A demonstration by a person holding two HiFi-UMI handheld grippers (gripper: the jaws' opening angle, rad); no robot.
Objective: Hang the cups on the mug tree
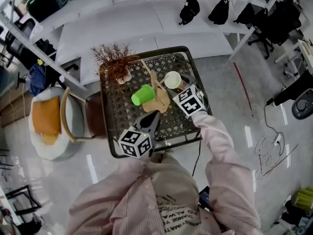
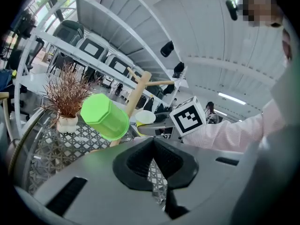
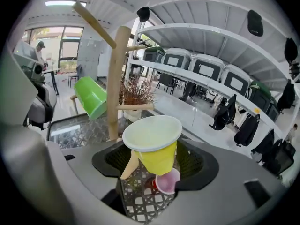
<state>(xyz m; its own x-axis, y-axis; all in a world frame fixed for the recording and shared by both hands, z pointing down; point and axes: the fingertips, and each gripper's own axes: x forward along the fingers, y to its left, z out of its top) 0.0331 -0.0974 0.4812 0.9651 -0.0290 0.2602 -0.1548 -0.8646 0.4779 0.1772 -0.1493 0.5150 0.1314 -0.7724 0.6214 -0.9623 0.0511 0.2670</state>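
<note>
A wooden mug tree [image 1: 157, 91] stands mid-table, and a green cup [image 1: 143, 95] hangs tilted on one of its left pegs. My right gripper [image 1: 177, 86] is shut on a yellow cup [image 3: 157, 144] with a white inside, held upright just right of the tree [image 3: 115, 78]. A short peg tip [image 3: 127, 167] shows beside the cup's lower left. My left gripper [image 1: 151, 117] hovers near the table's front edge, shut and empty, pointing at the tree [image 2: 135, 97] and the green cup [image 2: 104, 117].
The table [image 1: 110, 131] has a black lattice top. A potted dry plant [image 1: 116, 62] stands at its back left. A small pink cup [image 3: 168, 182] lies on the lattice under my right gripper. A chair with an orange cushion [image 1: 49, 116] is at the left, white benches [image 1: 146, 28] behind.
</note>
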